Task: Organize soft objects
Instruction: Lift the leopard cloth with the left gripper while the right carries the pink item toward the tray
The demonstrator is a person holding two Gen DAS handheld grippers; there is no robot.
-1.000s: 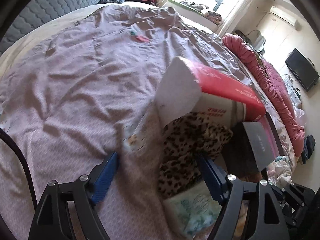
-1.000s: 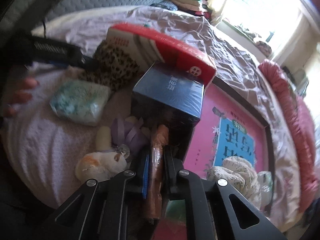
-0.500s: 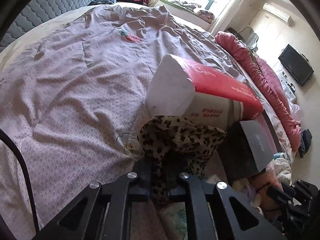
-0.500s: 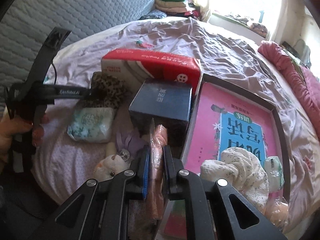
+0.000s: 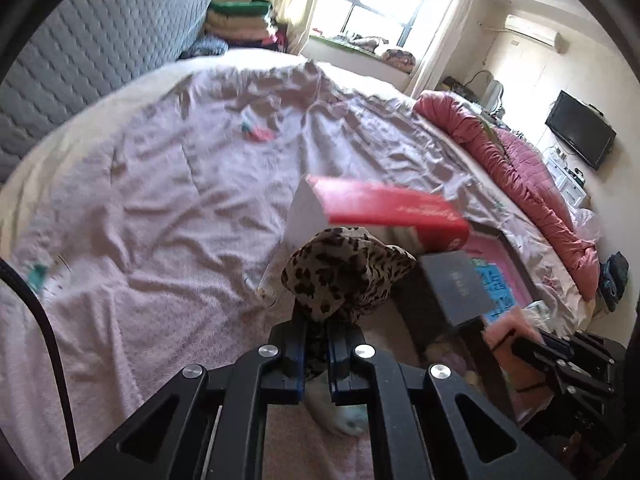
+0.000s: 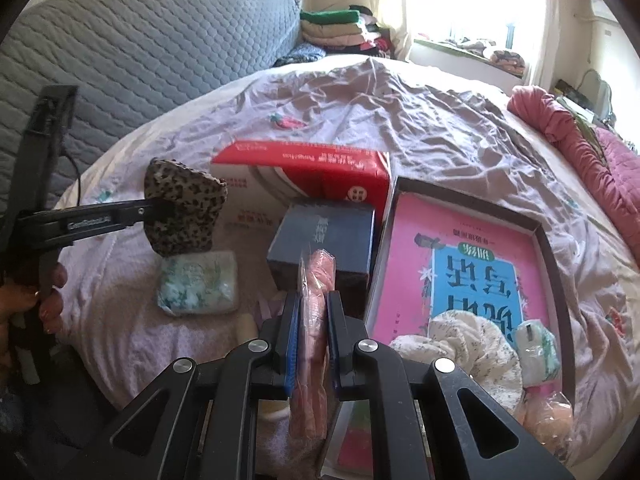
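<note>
My left gripper point(image 5: 316, 340) is shut on a leopard-print cloth point(image 5: 344, 276) and holds it above the bed; the cloth also shows in the right wrist view point(image 6: 182, 208). My right gripper point(image 6: 314, 320) is shut on a pink item in clear wrap point(image 6: 316, 304), held above the bed's near edge. A pale green soft pack point(image 6: 198, 288) lies on the sheet below the cloth. A pink-lined box point(image 6: 472, 256) holds a white floral cloth point(image 6: 468, 356), a small green-white pack point(image 6: 536, 348) and a peach soft item point(image 6: 548, 420).
A red and white tissue pack point(image 6: 304, 176) and a dark blue box point(image 6: 324, 240) stand between the soft pack and the pink-lined box. A pink quilt point(image 5: 520, 172) lies along the bed's right side. Folded clothes point(image 6: 340, 28) are stacked beyond the grey headboard point(image 6: 140, 48).
My left gripper has shut on the leopard-print cloth and lifted it off the bed. My right gripper, still shut on the pink wrapped item, has risen and drawn back.
</note>
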